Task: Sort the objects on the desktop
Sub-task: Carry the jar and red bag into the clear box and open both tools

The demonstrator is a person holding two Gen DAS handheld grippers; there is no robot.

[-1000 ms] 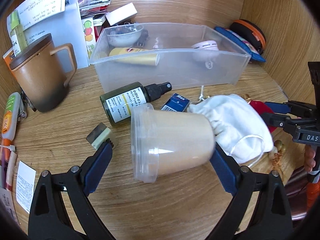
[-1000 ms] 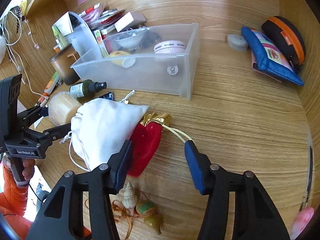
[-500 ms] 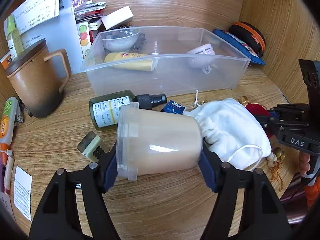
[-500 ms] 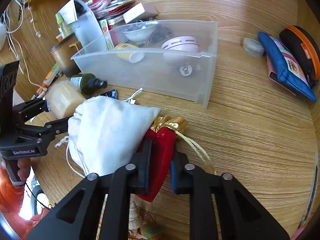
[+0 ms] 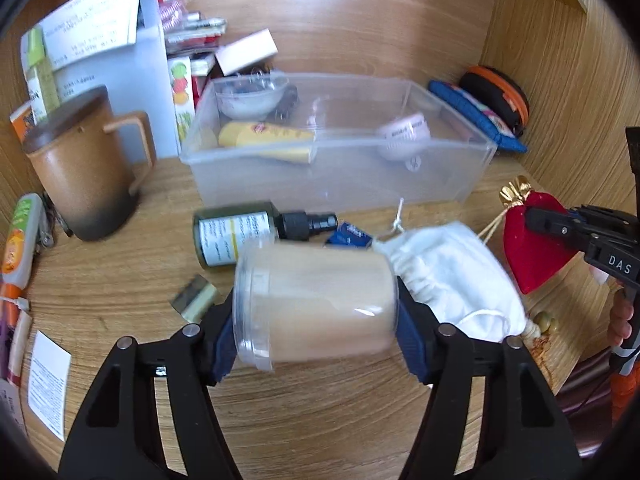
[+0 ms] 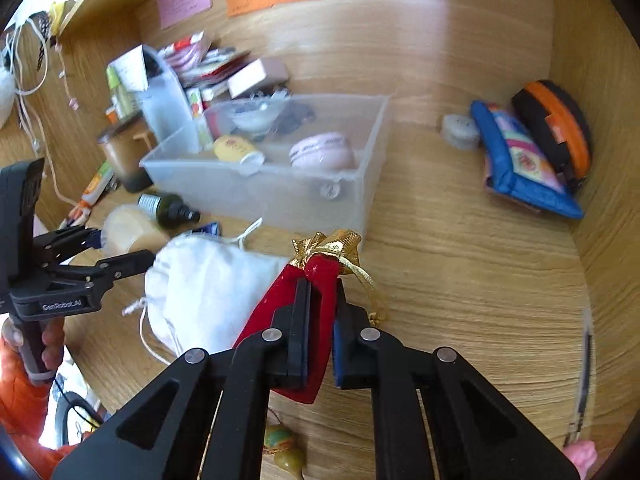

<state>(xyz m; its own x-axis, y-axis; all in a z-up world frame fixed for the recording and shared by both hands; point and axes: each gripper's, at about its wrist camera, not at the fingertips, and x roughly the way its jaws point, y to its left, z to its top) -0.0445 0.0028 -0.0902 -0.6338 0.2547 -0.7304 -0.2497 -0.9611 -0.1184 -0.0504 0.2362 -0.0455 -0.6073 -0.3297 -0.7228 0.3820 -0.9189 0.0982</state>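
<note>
While the clear bin [image 5: 452, 184] holds a yellow tube [image 5: 272, 142].

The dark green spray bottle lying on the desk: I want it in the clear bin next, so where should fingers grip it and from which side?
Grip the dark green spray bottle across its labelled body, coming from above. It lies on its side, the wide round body offers more hold than the narrow black nozzle, and the beige jar crowds its near side.
</note>
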